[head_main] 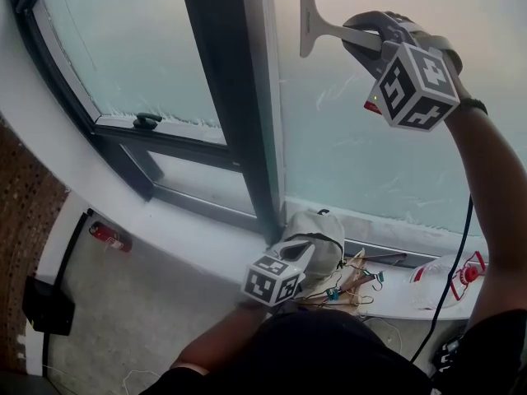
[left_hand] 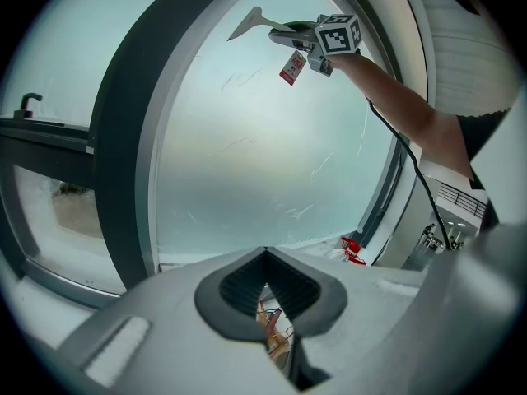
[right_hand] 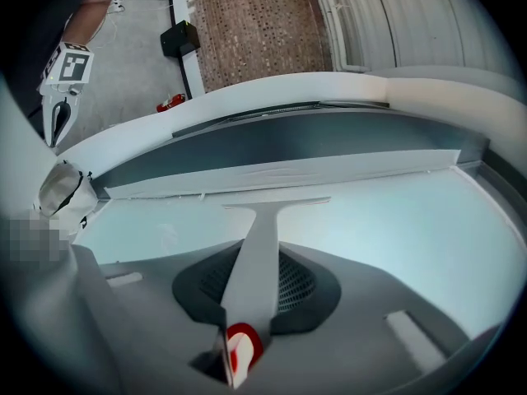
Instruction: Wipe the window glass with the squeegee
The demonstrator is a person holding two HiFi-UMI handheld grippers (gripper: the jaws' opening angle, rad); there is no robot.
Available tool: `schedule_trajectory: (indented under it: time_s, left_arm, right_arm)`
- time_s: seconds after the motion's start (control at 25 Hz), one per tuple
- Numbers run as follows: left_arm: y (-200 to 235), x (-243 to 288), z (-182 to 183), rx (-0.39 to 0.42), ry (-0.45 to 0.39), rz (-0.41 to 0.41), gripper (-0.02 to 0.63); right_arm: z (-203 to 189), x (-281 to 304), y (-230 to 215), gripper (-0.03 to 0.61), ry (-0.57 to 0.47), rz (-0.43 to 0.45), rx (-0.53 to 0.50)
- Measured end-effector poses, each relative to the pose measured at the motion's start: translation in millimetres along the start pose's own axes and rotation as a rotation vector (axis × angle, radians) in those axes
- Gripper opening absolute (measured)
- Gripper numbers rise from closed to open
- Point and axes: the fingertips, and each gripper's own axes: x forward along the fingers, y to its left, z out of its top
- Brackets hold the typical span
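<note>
Window glass with squeegee set high, beside the mullion.

The window glass (head_main: 370,163) fills the pane right of the dark mullion (head_main: 235,97). The squeegee (head_main: 309,19) sits near its top, with the blade upright just right of the mullion, though contact with the glass cannot be confirmed. Its handle is clamped in the right tongs (head_main: 375,44). The left tongs (left_hand: 265,290), low by the mullion's foot, are closed together on nothing. A clean stroke likely calls for the whole blade edge pressed flat, even pressure, and a path hugging the mullion so no strip is missed.
</note>
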Motion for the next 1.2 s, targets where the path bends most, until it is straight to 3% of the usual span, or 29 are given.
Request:
schedule_trajectory:
  time_s: [0.68, 1.2]
  left_arm:
    - [-40, 41, -12, 0.045, 0.08, -0.072, 0.0]
    - [-73, 64, -13, 0.055, 0.085, -0.108, 0.0]
  right_arm:
    - [-106, -102, 8, 0.094, 0.081, 0.029, 0.053]
    - [-157, -157, 2, 0.092, 0.132, 0.044, 0.051]
